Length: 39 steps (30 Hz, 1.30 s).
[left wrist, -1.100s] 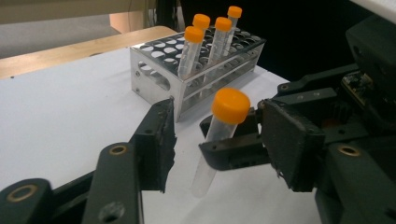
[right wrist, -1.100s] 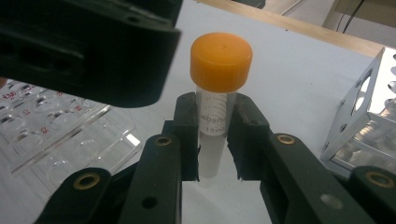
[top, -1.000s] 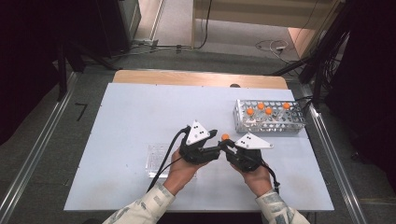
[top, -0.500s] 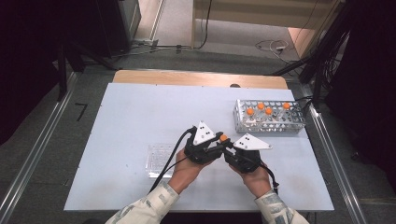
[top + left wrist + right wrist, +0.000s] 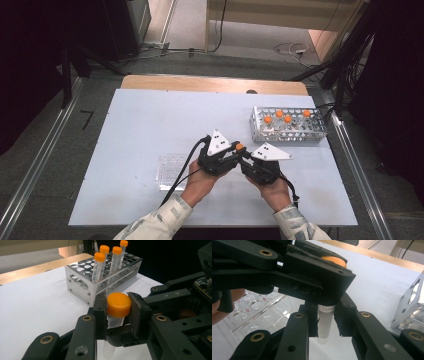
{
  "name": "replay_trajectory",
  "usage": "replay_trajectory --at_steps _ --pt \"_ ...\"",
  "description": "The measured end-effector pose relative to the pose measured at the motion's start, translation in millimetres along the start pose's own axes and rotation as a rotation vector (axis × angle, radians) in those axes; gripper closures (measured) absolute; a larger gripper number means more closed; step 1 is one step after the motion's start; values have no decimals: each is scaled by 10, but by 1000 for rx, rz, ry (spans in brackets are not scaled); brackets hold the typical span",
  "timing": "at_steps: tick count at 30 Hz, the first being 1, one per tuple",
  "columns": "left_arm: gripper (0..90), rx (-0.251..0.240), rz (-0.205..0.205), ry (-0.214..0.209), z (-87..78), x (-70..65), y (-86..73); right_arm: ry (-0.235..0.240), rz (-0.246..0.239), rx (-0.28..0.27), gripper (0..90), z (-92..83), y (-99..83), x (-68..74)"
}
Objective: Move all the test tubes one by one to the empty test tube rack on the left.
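- Tabletop point(image 5: 150, 115): a white surface that carries everything; both sets of tongs meet above its near middle, in front of the person.
- Tube rack point(image 5: 288, 125): a perforated metal rack standing beyond and to the right of the right tongs, well apart from them. It holds four upright orange-capped tubes point(image 5: 100, 267).
- Well plate point(image 5: 172, 171): a clear plastic plate lying flat just to the left of the left tongs, on the tabletop.
- Left tongs point(image 5: 118, 312): held in the person's left hand point(image 5: 196, 182). Its jaws have just been closing and now clamp the orange cap point(image 5: 118, 304) of a tube from both sides; the pads press on the cap.
- Right tongs point(image 5: 325, 323): held in the person's right hand point(image 5: 275, 192), directly beside the left tongs. Its jaws are clenched on the clear body of the same tube, below the cap.
- Tube point(image 5: 325, 325): a clear plastic tube held upright between the two sets of tongs, off the tabletop. The left tongs grips its cap, the right tongs grips its barrel. A printed volume mark sits just below the cap.
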<state>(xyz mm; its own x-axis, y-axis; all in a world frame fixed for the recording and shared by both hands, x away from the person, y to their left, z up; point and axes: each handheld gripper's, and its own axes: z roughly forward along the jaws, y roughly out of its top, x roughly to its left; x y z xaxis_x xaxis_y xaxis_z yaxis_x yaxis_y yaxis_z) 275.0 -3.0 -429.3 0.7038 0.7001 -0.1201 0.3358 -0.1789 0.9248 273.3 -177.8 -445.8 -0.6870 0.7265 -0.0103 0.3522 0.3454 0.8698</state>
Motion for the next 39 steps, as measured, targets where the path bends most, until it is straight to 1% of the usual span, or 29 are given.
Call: replay_trajectory --at_steps 1,3,6,8,12,14,17,18,19,23,27,31,32,39 --pt "690 0 0 1 -2 3 1 0 0 -2 659 0 -2 -4" --pt "693 -2 -2 5 -11 16 7 18 7 -1 551 1 -3 -18" --pt "693 -12 -18 4 -29 36 19 28 18 6 450 3 -2 -42" --pt "693 -18 -27 4 -45 50 28 36 28 7 413 0 -2 -60" --pt "693 -23 -34 8 -66 76 39 31 33 8 340 -14 -6 -75" --pt "693 -29 -41 10 -76 86 46 32 32 11 320 -23 -14 -91" --pt "693 -36 -49 7 -98 100 57 32 44 10 283 -46 -33 -115" --pt "693 -36 -53 5 -104 103 61 31 39 8 259 -52 -39 -127" --pt "693 -38 -54 3 -110 108 63 23 46 12 244 -60 -45 -136" --pt "694 -41 -56 8 -147 117 74 12 59 19 226 -88 -77 -189" --pt "693 -56 -60 8 -210 138 93 3 71 20 220 -111 -107 -235" --pt "693 -61 -58 7 -276 151 111 -9 74 22 216 -129 -128 -273" --pt "693 -66 -58 8 -327 165 123 -12 74 22 216 -135 -134 -282" --pt "693 -88 -71 -1 -502 213 169 -34 87 36 217 -152 -180 -330"
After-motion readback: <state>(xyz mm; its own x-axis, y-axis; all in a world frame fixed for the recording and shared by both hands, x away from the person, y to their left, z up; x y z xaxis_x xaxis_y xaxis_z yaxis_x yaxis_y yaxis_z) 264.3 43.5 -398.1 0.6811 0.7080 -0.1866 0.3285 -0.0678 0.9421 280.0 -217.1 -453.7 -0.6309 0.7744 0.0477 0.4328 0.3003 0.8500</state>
